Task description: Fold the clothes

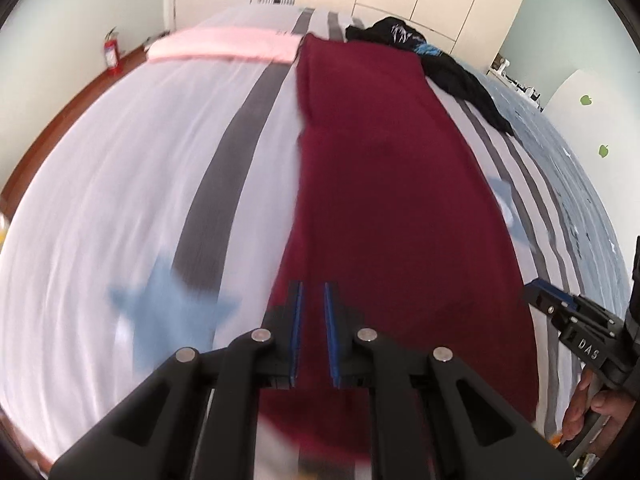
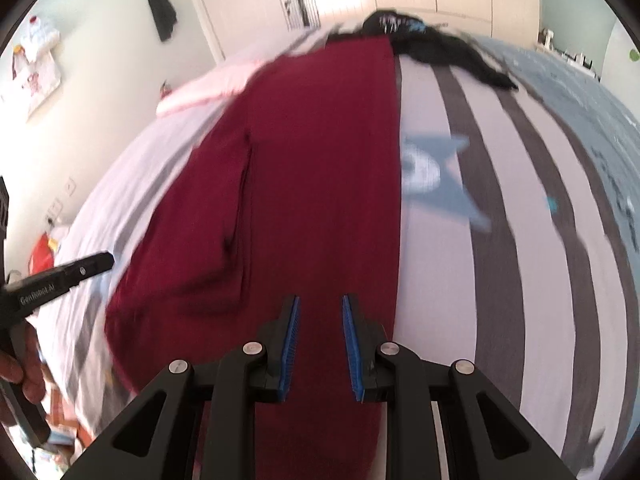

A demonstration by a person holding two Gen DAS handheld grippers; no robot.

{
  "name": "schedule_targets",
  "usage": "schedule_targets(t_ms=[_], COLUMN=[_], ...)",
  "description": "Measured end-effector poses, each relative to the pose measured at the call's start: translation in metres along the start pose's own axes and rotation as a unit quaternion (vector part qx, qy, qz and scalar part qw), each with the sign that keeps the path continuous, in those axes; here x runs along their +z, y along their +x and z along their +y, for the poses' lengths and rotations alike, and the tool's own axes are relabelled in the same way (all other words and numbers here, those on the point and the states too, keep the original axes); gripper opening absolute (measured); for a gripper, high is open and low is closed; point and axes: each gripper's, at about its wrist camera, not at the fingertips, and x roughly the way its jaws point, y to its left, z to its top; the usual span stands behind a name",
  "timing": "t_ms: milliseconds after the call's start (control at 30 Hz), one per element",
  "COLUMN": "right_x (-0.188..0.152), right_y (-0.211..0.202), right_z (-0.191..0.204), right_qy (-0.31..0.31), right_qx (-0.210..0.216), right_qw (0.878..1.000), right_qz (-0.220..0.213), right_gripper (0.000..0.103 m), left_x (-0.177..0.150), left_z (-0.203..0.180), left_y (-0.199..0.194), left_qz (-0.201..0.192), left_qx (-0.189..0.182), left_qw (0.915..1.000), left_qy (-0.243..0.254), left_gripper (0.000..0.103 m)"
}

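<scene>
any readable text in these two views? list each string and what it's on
"DAS": on the side of the right tool, seen from the left wrist view.
"GenRobot.AI": on the side of the left tool, seen from the right wrist view; slightly soft, but it reads so.
Print on the black garment at the far end of the bed: too blurred to read.
Printed marks on the blue part of the bedding: too blurred to read.
</scene>
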Motion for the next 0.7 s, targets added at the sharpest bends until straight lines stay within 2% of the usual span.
schedule_targets(t_ms=[67, 133, 367, 467, 533, 700], right_x=[0.027, 0.052, 0.116, 0.125, 0.125, 0.119], right_y=[0.015, 0.029, 0.077, 0.091, 0.099, 0.121], right_z=[-0.005, -0.010, -0.025, -0.034, -0.038, -0.048], right_qy=[0.004, 0.009, 0.010, 0.016, 0.018, 0.023], right_qx=[-0.008, -0.010, -0.010, -0.012, -0.012, -0.010], right_qw=[1.000, 0.999, 0.999, 0.999, 0.999, 0.999], right_qz=[-0.021, -0.034, -0.050, -0.047, -0.042, -0.026], right_gripper=[0.020, 0.020, 0.020, 0.020, 0.020, 0.020], left_x=[0.024, 0.045, 0.093, 0.103, 0.097, 0.088], left_z=[-0.007, -0.012, -0.028, -0.027, -0.020, -0.017], left_y=[0.017, 0.034, 0.085, 0.108, 0.115, 0.116], left_qz=[-0.015, -0.021, -0.030, -0.018, -0.008, -0.016], left_qx=[-0.002, -0.010, -0.004, 0.006, 0.010, 0.010], left_qw=[0.9998, 0.9994, 0.9980, 0.9983, 0.9986, 0.9984], left_qy=[0.012, 0.024, 0.056, 0.056, 0.051, 0.054], left_gripper=[0.009, 0.016, 0.017, 0.017, 0.016, 0.016])
